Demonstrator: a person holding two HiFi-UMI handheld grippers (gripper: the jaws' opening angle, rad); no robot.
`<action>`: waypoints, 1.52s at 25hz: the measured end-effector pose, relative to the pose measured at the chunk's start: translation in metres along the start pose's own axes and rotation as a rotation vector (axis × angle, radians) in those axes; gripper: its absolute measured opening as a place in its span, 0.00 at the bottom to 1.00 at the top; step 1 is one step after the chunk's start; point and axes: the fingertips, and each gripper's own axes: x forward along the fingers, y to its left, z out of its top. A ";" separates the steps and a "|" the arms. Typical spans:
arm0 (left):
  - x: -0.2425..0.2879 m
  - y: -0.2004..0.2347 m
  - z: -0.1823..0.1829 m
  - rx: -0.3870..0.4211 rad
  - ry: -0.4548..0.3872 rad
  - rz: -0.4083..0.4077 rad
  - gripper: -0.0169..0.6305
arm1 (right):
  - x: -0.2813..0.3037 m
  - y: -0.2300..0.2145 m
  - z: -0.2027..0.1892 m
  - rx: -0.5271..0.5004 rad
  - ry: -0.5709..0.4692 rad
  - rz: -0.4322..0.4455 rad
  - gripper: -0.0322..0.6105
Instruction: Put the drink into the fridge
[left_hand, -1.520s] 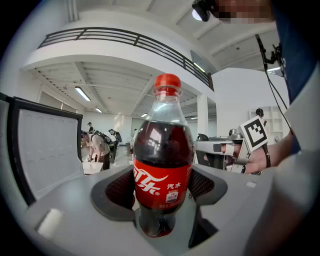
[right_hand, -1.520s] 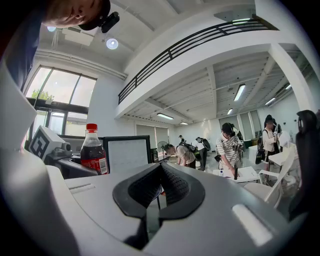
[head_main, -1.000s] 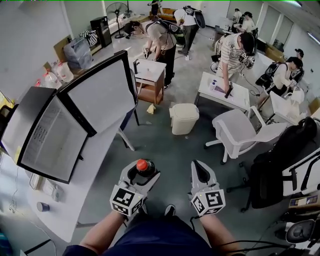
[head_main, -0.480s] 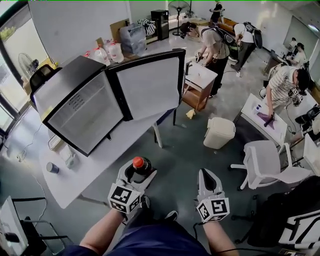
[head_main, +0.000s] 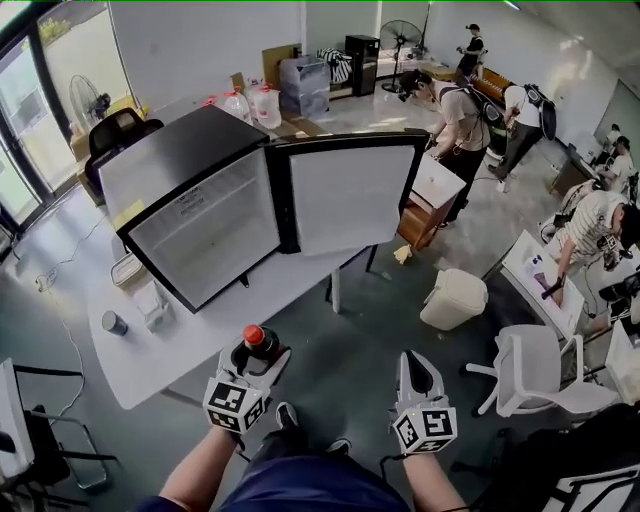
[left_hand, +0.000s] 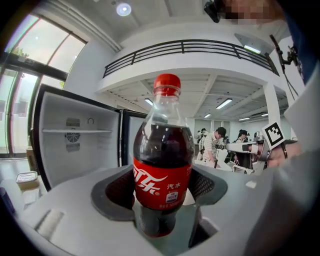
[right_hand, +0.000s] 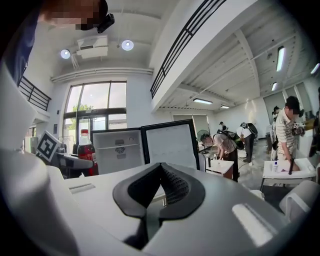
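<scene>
Left gripper is grasping cola bottle upright, facing open fridge.
Right gripper is hanging aside clenched and empty, likely leaving the bottle's path clear.

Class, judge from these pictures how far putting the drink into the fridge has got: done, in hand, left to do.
Done: the fridge has its door open, and the cola bottle is picked up. In hand: the left gripper is shut on the bottle, short of the fridge; the right gripper is shut, empty. Left: set the bottle inside and release.
</scene>
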 end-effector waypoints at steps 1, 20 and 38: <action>0.000 0.010 -0.001 -0.008 -0.003 0.009 0.52 | 0.007 0.004 0.000 -0.003 0.001 0.004 0.06; 0.018 0.180 -0.004 -0.062 -0.024 0.161 0.52 | 0.143 0.120 -0.001 -0.071 0.087 0.132 0.06; 0.062 0.265 -0.017 -0.168 0.012 0.540 0.52 | 0.286 0.166 -0.025 -0.055 0.208 0.578 0.06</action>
